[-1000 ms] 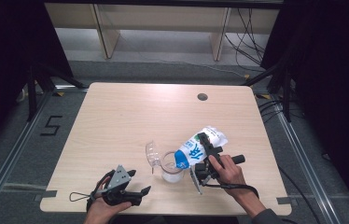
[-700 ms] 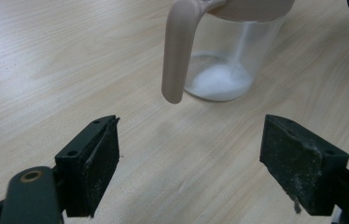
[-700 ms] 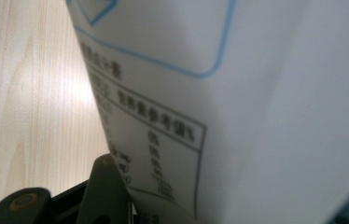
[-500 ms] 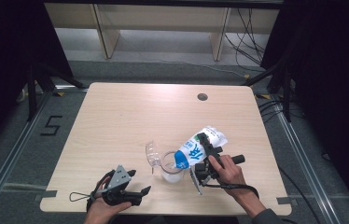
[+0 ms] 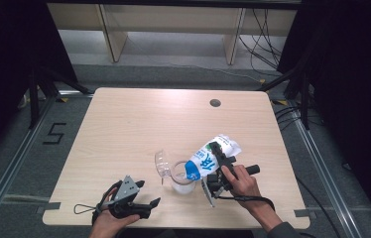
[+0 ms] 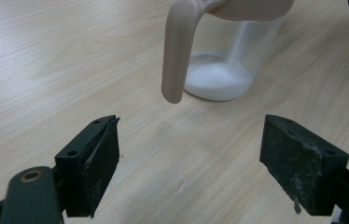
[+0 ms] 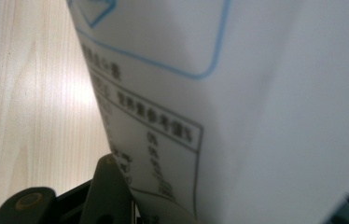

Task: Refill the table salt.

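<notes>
On the light wooden table, the right gripper clamps a white-and-blue bag between its jaws and holds it tilted, its lower end over the mouth of a clear jug near the front edge. The jug holds a low layer of white powder and has a beige handle and a hinged clear lid standing open at its left. The left gripper rests near the front-left of the table, jaws spread wide and empty, pointing at the jug.
</notes>
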A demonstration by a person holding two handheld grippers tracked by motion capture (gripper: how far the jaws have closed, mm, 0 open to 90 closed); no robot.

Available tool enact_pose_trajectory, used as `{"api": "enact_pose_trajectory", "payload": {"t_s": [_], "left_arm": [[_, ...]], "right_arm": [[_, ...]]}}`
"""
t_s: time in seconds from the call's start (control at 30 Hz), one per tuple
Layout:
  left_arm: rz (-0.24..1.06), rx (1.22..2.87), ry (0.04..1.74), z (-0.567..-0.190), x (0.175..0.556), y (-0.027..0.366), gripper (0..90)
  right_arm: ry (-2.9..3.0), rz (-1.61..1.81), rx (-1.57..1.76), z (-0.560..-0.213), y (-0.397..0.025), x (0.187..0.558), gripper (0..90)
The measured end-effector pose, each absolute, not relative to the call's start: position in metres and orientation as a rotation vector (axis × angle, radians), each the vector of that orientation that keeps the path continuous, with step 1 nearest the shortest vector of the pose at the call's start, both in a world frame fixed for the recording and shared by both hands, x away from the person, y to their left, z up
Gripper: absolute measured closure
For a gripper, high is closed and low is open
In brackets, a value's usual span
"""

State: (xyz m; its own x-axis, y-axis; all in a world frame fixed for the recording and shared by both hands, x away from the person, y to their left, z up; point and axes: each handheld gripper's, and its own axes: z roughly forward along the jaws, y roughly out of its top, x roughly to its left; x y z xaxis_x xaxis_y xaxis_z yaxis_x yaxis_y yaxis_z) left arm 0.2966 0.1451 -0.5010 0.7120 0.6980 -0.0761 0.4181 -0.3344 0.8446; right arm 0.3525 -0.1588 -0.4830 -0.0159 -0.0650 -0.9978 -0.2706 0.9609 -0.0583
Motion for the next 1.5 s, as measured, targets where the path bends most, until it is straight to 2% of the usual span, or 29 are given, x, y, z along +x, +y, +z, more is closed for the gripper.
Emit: {"api": "enact_pose_trajectory", "payload": {"t_s": [1.5], "left_arm": [[0.370, 1.969, 0.855, -0.5013, 0.2963, 0.1444, 19.4]], "right_arm": [[1.587, 0.147, -0.277, -0.4805, -0.1576, 0.3513, 58.5]]}}
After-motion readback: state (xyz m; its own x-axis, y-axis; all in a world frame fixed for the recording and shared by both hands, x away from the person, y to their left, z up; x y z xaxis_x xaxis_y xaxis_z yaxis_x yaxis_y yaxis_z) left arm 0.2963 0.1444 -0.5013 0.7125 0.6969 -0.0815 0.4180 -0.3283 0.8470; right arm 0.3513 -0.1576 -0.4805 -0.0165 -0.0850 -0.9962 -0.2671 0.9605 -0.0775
